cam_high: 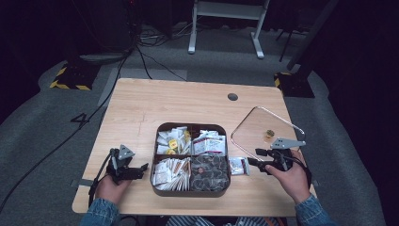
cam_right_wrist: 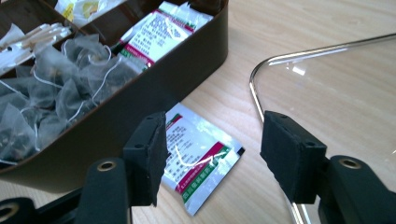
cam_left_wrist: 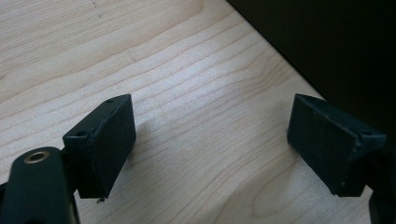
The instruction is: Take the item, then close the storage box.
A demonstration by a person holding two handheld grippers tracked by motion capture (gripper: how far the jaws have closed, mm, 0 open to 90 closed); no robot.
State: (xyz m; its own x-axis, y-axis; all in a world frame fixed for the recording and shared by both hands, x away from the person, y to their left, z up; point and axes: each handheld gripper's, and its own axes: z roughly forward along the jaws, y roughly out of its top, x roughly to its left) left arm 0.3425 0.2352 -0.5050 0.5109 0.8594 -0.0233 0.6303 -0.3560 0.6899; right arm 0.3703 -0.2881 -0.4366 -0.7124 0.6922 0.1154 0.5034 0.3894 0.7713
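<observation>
1. Sachet (cam_right_wrist: 201,161) lay flat on the table (cam_high: 141,108), just right of the box (cam_high: 190,190) and beside the clear lid (cam_high: 268,123).
2. Right gripper (cam_right_wrist: 212,154) hung above it, jaws open, gripping nothing.
3. Left gripper (cam_left_wrist: 212,140) sat left of the box, jaws wide apart over bare wood, empty.

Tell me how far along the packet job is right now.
Done: the clear lid is off and lies on the table right of the brown tray. In hand: nothing; one white packet lies flat on the table beside the tray, below the open right gripper. Left: the packet's pickup. The left gripper rests open, empty.
</observation>
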